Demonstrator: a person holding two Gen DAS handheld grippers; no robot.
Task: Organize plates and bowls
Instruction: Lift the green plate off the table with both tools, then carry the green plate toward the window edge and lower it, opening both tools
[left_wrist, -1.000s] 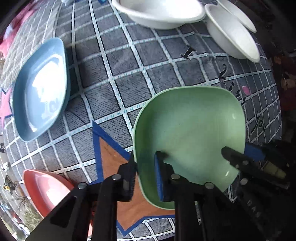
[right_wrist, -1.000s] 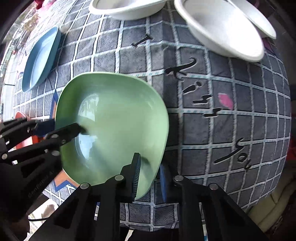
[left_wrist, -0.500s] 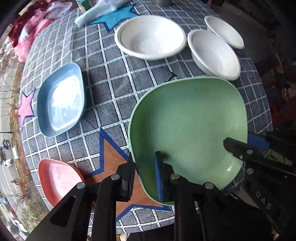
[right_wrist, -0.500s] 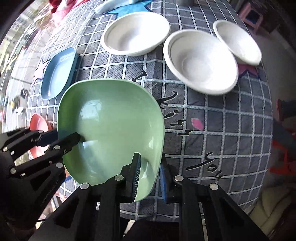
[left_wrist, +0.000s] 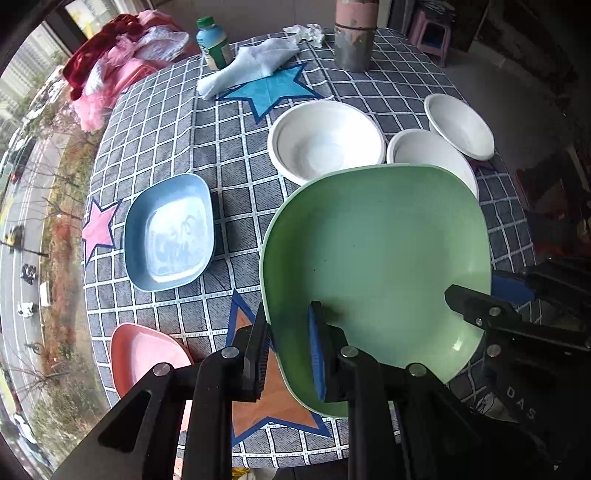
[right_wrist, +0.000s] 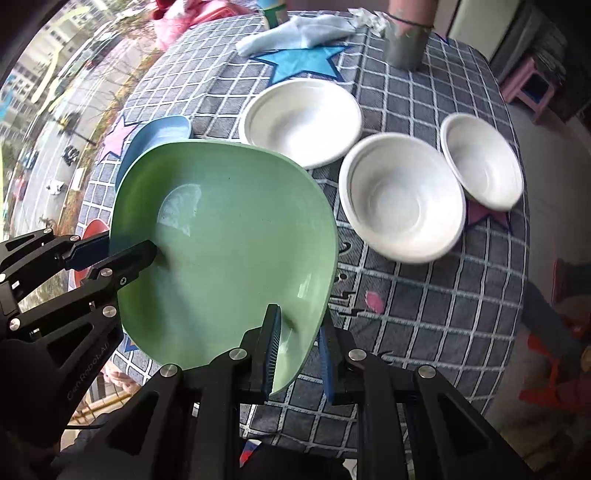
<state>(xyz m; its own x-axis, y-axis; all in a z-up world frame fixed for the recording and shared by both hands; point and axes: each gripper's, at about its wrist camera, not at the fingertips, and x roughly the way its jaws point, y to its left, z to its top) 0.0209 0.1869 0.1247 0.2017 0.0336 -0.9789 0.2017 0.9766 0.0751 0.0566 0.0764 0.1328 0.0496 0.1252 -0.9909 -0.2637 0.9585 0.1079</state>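
Note:
A green plate (left_wrist: 376, 266) (right_wrist: 225, 251) hangs well above the table, gripped on two sides. My left gripper (left_wrist: 290, 354) is shut on its near-left rim, and it shows in the right wrist view (right_wrist: 122, 254) at the plate's left edge. My right gripper (right_wrist: 299, 354) is shut on the near-right rim, seen from the left wrist (left_wrist: 476, 295) at the plate's right. Below lie a blue plate (left_wrist: 170, 232) (right_wrist: 155, 140), a red plate (left_wrist: 144, 358) and three white bowls (left_wrist: 327, 142) (right_wrist: 400, 195) (right_wrist: 482, 158).
The checked tablecloth (left_wrist: 236, 147) carries star patches. At the far side stand a grey cylinder (left_wrist: 354, 37), a green-capped bottle (left_wrist: 214, 42) and a pale blue cloth (left_wrist: 255, 66). Pink and red fabric (left_wrist: 118, 59) is heaped beyond the table. A pink stool (right_wrist: 528, 85) stands on the floor.
Both grippers have risen with the green plate held between them, lifting it off the table. Far more of the table shows now, including the bowls, bottle and cylinder.

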